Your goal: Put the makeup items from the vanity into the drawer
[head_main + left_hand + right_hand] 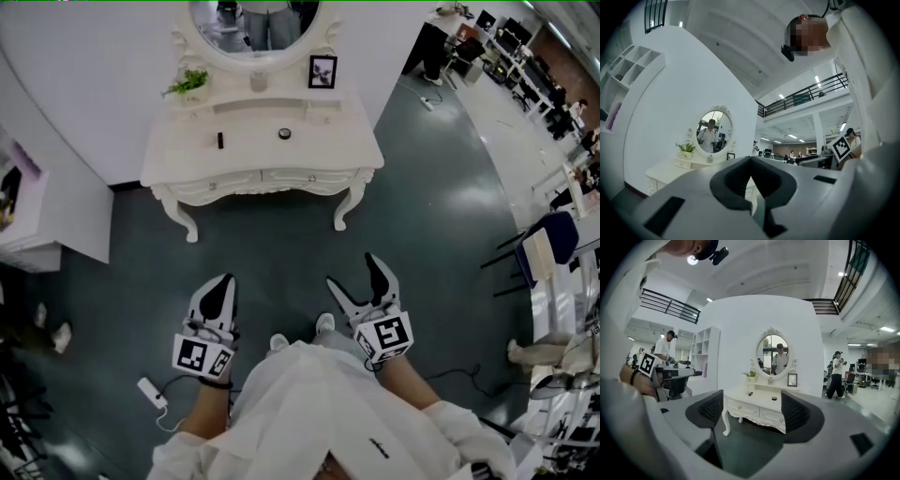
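The white vanity [187, 161] stands against the wall ahead of me, a few steps away, with both front drawers [305, 176] closed. On its top lie a small black tube [220, 140] and a round black compact [284, 134]. Both also show in the right gripper view, the tube [750, 393] left of the compact [774, 398]. My left gripper [222, 287] is held low over the floor with its jaws together and nothing in them. My right gripper [360, 278] is beside it, jaws spread wide and empty, pointing at the vanity [757, 405].
A potted plant [191, 82], a photo frame [322, 71] and an oval mirror [255, 26] sit at the vanity's back. A white cabinet [42, 220] stands at the left, a power strip [151, 392] lies on the dark floor, and chairs [553, 239] are at the right.
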Tool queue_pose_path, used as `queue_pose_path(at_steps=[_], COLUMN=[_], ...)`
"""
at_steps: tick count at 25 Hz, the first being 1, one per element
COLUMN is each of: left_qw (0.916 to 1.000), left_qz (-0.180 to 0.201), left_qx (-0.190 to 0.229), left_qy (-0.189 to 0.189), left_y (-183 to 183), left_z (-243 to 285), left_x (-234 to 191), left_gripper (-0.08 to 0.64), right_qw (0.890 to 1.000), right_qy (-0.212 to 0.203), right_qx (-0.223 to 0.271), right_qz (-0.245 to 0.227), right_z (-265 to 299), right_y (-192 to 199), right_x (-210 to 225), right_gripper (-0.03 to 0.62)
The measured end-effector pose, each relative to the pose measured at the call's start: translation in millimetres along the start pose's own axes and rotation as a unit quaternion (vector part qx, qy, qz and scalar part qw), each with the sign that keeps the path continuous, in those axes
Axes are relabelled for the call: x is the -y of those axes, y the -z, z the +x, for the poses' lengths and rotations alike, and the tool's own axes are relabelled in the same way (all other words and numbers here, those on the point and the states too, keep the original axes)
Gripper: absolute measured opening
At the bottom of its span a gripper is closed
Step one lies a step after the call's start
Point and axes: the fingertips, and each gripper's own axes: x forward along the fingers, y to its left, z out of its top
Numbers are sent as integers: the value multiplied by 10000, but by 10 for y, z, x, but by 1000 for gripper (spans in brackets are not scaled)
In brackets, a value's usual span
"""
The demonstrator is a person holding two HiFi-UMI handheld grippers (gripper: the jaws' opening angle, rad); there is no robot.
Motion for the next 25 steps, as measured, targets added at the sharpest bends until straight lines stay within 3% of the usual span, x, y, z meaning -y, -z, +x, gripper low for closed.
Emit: queue_pose_path(at_steps=[12,25], left_qw=[9999,9997], left_qz=[78,180], left_qx=[-25,-110], left_qy=[100,-142], left_y=[-23,60], left_z=[456,1910], left_x=[-54,-381], left_gripper=[26,26], right_qw=[9992,9953], right_qy=[-399,-949], right_qx=[-78,-53], right_qz=[35,161], right_z=[465,1446], right_y=[-16,-106], right_x=[183,1127], right_gripper=[423,423])
